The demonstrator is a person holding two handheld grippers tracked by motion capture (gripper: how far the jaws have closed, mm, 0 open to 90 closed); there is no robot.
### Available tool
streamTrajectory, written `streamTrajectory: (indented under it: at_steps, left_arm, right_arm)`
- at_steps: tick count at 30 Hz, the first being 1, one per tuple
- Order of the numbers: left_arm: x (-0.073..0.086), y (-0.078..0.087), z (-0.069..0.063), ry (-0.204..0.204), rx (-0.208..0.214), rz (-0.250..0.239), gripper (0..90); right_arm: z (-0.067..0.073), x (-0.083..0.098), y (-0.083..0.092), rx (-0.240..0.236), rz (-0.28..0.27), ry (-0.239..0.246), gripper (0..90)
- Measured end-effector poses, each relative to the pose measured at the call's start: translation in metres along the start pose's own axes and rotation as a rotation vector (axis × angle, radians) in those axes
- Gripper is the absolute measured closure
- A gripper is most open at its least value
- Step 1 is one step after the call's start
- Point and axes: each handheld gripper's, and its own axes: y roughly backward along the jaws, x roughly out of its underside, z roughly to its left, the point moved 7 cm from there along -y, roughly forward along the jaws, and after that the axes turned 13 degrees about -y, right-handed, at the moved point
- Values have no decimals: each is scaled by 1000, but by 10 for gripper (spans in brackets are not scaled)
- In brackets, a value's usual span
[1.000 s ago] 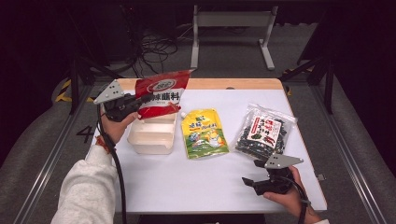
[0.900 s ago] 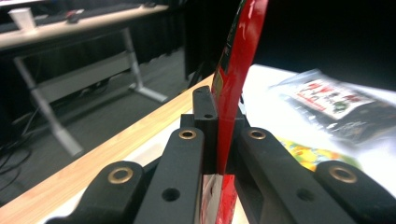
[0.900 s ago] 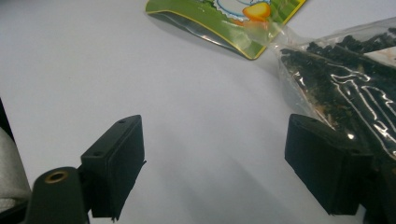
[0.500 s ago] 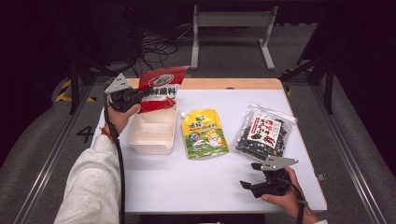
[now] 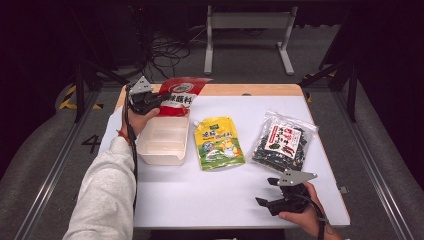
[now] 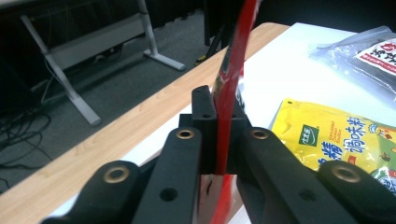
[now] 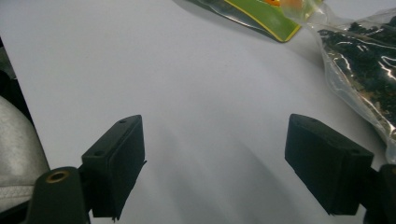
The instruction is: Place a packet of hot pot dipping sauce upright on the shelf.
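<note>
My left gripper (image 5: 156,103) is shut on a red seasoning pouch (image 5: 180,94) and holds it upright over the far edge of a clear plastic container (image 5: 162,142). In the left gripper view the pouch (image 6: 236,60) stands edge-on, pinched between the two black jaws of that gripper (image 6: 219,109). A yellow-green pouch (image 5: 218,142) lies flat beside the container. Right of it lies a clear bag of dark dried food (image 5: 282,142). My right gripper (image 5: 266,191) rests open near the table's front right edge, with bare white table between the jaws (image 7: 233,163).
The white table (image 5: 225,200) has a wooden strip along its far edge. A metal stand and cables sit on the dark floor behind it. The yellow-green pouch (image 6: 336,135) and the dark bag (image 7: 364,60) lie ahead of the grippers.
My left gripper has carried the red pouch to the right and slightly down, from left of the container to over its far edge. The right gripper has stayed in place.
</note>
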Motion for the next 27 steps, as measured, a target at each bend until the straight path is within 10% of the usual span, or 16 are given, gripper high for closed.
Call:
streamTrajectory:
  at_steps: [11,27]
  left_arm:
    - [18,14,1,10,-30,89,787]
    - [50,17,3,25,-16,175,898]
  right_arm:
    - [4,1,0,-9,11,16,203]
    - [4,1,-3,-7,25,18,204]
